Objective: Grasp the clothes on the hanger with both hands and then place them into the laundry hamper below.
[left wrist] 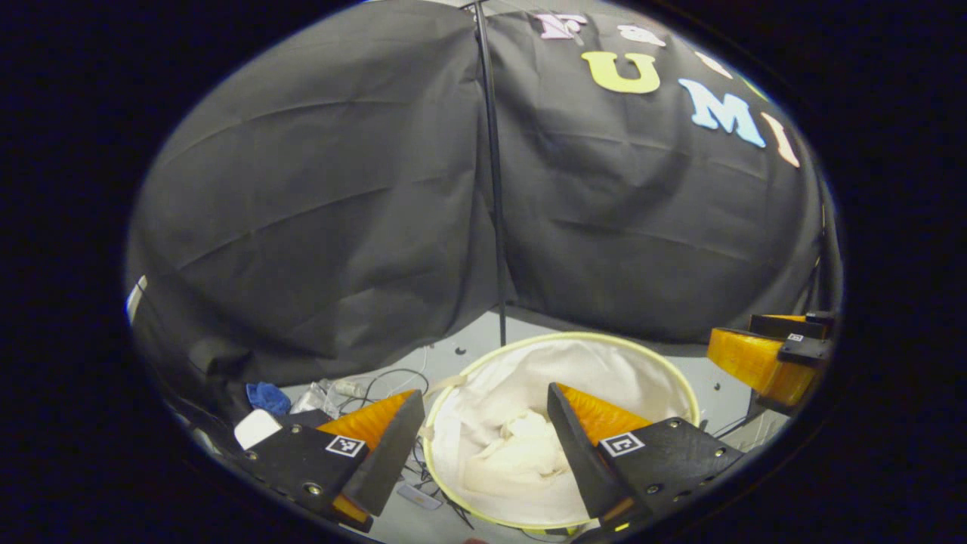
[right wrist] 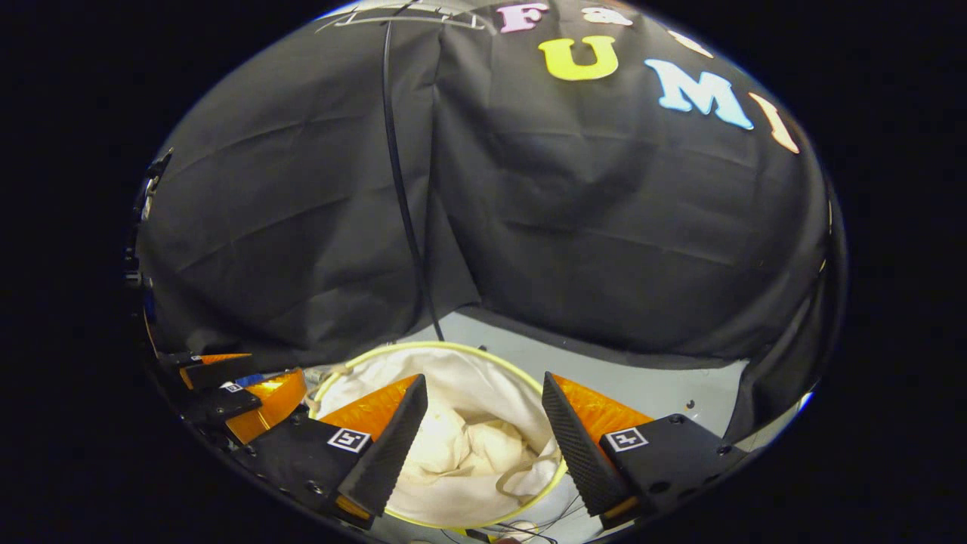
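A round white laundry hamper with a yellow-green rim stands on the grey floor below both grippers. Crumpled cream-white clothes lie in its bottom, also seen in the right gripper view inside the hamper. My left gripper hangs open over the hamper's left side with nothing between its fingers. My right gripper is open and empty too, above the hamper's mouth. The right gripper shows at the far right of the left gripper view, and the left gripper at the lower left of the right gripper view.
A thin black stand pole rises just behind the hamper, in the right gripper view too. A blue cloth, a white object and loose cables lie on the floor left of the hamper. Black cloth walls close the back.
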Available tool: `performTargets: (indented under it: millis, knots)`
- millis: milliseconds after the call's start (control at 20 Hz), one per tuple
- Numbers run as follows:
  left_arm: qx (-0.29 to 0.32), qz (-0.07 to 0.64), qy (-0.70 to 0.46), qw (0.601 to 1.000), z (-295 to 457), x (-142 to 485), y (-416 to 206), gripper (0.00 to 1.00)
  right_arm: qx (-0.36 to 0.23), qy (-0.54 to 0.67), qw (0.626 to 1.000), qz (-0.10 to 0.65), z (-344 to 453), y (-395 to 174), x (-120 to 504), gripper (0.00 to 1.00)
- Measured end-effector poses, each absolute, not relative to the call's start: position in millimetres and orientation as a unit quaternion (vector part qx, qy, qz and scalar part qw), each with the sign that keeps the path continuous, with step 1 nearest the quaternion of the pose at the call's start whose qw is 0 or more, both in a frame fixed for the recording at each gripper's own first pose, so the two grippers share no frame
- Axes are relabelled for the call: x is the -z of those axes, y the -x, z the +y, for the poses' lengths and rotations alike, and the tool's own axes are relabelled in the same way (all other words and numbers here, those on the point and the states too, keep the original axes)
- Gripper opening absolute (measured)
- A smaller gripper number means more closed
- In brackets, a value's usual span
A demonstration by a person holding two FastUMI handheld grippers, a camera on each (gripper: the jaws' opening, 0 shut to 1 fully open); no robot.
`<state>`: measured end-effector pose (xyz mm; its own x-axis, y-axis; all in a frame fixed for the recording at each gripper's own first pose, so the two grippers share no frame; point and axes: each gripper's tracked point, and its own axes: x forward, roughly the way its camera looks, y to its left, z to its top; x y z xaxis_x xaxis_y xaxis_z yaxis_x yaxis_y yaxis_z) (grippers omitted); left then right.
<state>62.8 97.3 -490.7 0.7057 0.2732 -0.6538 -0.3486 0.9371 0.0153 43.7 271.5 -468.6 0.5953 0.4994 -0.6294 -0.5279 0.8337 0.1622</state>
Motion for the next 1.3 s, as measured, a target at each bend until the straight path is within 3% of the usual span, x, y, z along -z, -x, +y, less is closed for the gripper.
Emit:
performTargets:
  millis: [650,850,1300]
  knots:
    - [-0.114,0.149,0.011,0.982,103,184,-118,0.96,-0.23,0.018,0.961,0.15,179,-64,195,0.94]
    - [-0.096,0.105,-0.005,0.99,88,123,-113,0.95,-0.208,0.028,0.972,0.109,138,-67,128,0.99]
    - [-0.044,0.021,-0.013,0.999,51,-21,-91,0.95,-0.107,0.036,0.993,0.029,38,-41,9,0.96]
